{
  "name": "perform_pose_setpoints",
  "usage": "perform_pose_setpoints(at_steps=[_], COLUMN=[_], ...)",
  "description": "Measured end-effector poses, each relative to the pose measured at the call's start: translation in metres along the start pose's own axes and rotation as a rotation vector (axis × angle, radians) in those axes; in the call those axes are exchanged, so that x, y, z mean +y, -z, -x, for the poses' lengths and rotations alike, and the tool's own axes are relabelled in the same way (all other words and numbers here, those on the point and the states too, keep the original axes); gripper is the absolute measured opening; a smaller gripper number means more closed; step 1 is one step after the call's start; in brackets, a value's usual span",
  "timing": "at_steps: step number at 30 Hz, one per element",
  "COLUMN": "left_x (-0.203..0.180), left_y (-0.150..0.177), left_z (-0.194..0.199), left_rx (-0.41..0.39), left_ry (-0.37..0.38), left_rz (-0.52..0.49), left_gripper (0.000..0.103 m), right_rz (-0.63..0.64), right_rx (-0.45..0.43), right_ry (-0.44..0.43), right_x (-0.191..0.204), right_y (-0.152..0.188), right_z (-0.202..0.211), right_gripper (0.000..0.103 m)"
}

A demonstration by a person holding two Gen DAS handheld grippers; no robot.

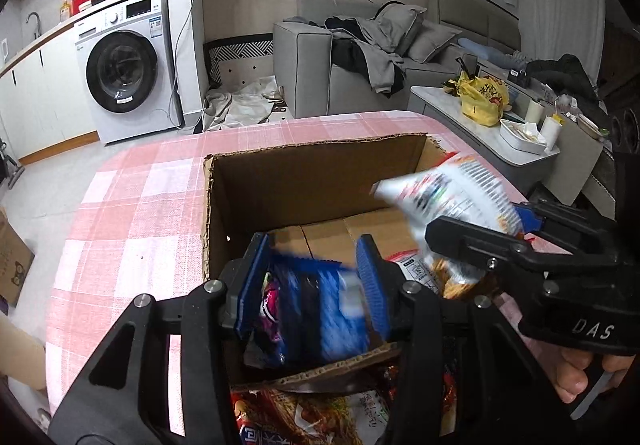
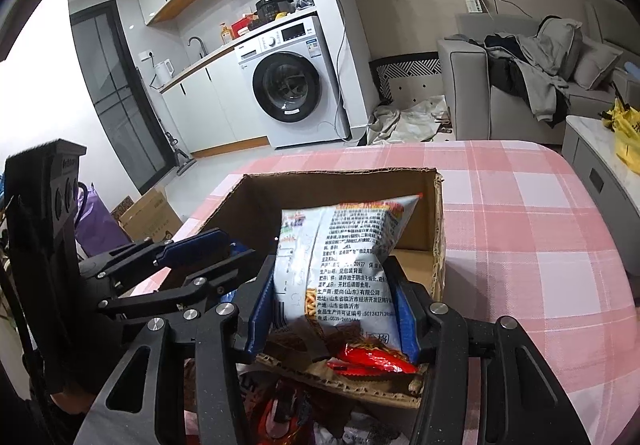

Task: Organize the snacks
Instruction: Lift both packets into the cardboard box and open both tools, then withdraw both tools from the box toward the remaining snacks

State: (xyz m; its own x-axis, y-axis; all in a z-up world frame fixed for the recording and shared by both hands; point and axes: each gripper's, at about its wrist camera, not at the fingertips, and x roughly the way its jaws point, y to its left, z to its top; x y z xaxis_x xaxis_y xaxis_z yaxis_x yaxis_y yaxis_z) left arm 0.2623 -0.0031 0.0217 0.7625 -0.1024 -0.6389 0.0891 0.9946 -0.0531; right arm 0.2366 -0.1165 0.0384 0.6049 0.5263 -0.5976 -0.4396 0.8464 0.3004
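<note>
An open cardboard box [image 1: 320,173] stands on the pink checked table [image 1: 132,205]; it also shows in the right wrist view [image 2: 344,185]. My left gripper [image 1: 316,285] is shut on a blue snack bag [image 1: 320,317] over the box's near edge. My right gripper [image 2: 332,309] is shut on a white snack bag [image 2: 344,257] with printed text, held over the box. In the left wrist view that white bag [image 1: 452,197] and the right gripper [image 1: 516,233] enter from the right. A red packet [image 2: 368,359] lies under the white bag.
More snack packets [image 1: 316,417] lie on the table in front of the box. Beyond the table are a washing machine [image 1: 124,69], a grey sofa [image 1: 360,57] with clothes, and a low white table [image 1: 500,125] with a yellow bag.
</note>
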Motion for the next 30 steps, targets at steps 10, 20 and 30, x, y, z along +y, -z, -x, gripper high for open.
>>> perform_pose_setpoints(at_steps=[10, 20, 30], left_x=[0.011, 0.02, 0.028], left_y=[0.01, 0.049, 0.077], left_z=[0.052, 0.101, 0.118], left_rx=[-0.037, -0.08, -0.09], left_ry=[0.008, -0.069, -0.089], left_rz=[0.071, 0.082, 0.074], left_gripper=[0.094, 0.102, 0.102], right_rz=[0.071, 0.108, 0.115], right_rx=[-0.062, -0.098, -0.076], right_ry=[0.014, 0.043, 0.064], right_x=[0.007, 0.017, 0.015], right_y=[0.004, 0.028, 0.05], right_z=[0.046, 0.08, 0.083], right_gripper=[0.094, 0.103, 0.103])
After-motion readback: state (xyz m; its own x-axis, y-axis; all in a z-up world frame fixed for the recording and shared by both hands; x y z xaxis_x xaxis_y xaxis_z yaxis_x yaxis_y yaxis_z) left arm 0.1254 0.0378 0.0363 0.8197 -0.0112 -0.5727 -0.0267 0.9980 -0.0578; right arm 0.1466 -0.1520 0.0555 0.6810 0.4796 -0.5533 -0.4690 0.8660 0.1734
